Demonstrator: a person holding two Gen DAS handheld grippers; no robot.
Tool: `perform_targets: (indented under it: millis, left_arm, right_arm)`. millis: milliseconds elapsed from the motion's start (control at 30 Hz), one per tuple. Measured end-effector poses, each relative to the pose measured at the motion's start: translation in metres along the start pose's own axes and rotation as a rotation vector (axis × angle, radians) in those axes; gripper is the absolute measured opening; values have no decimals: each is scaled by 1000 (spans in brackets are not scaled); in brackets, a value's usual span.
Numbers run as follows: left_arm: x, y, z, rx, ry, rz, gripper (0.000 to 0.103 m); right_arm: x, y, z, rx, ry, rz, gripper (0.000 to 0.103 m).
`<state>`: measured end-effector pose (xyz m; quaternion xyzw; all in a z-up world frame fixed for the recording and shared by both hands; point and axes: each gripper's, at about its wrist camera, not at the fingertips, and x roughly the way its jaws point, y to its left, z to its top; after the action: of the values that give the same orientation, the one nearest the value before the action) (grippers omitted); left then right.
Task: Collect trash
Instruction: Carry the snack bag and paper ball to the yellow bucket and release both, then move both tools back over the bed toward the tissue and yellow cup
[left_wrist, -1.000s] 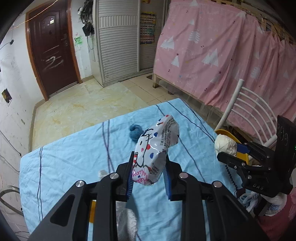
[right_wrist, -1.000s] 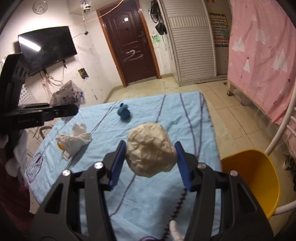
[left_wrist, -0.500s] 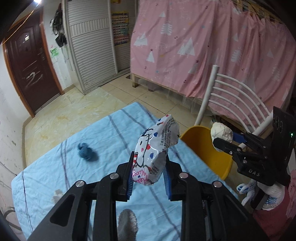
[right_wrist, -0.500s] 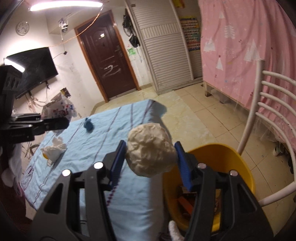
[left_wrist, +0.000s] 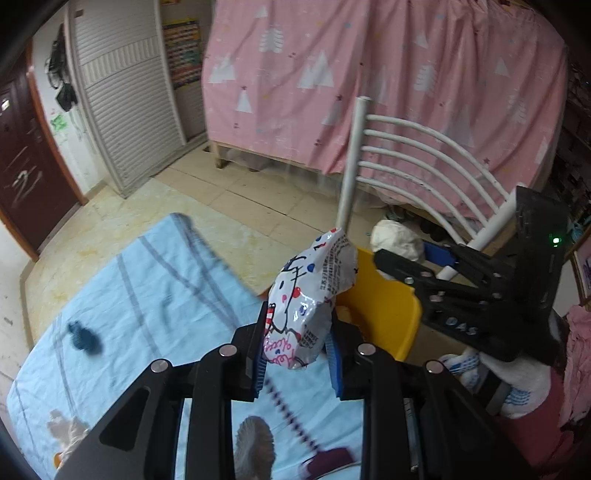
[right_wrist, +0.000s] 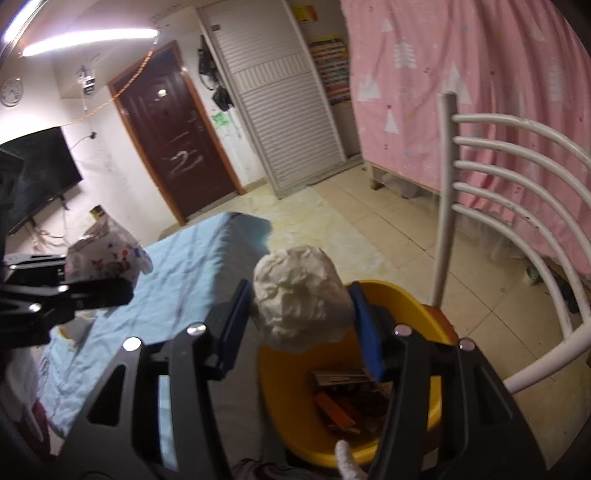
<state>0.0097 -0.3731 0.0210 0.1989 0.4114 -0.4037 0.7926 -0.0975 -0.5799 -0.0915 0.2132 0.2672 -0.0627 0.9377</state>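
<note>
Change: both tools have swung from over the tabletop (left_wrist: 155, 280) to the yellow bin (right_wrist: 291, 417) at its right, so dropping looks next
Chair: white chair (right_wrist: 517, 192) stands just beyond the bin
Right tool (right_wrist: 301, 306): clamped on paper ball (right_wrist: 299, 295), above bin
Left tool (left_wrist: 297, 343): clamped on snack wrapper (left_wrist: 306, 295), near bin rim
Left behind: blue scrap (left_wrist: 83, 338)

The snack wrapper (left_wrist: 308, 306) sits between the left gripper's (left_wrist: 297, 350) pads, over the table (left_wrist: 155, 295) edge, with the bin (left_wrist: 384, 314) just ahead and to its right. The paper wad (right_wrist: 301, 295) sits between the right gripper's (right_wrist: 301, 328) pads, directly above the bin, whose inside holds scraps (right_wrist: 347, 398). The chair (right_wrist: 517, 206) stands beyond and right; the table lies left.
</note>
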Motion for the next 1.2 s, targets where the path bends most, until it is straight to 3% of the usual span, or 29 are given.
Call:
perform_targets:
  millis: [333, 433, 500, 567, 767, 1200]
  left_arm:
    - [61, -22, 22, -48, 77, -99, 19]
    - [72, -26, 26, -65, 80, -110, 36]
    - [77, -27, 27, -79, 82, -113, 63]
    - [79, -27, 27, -95, 82, -117, 68]
    - [76, -22, 23, -123, 80, -110, 69]
    - [4, 17, -4, -165, -18, -100, 73]
  right_arm:
    - [3, -31, -4, 59, -1, -57, 55]
    - [-1, -37, -3, 75, -15, -60, 66]
    - [-3, -40, -2, 82, -20, -62, 66]
    - [-5, -41, -2, 86, -22, -63, 66]
    - [-3, -36, 1, 78, -23, -57, 66]
    - [5, 9, -2, 5, -3, -18, 72]
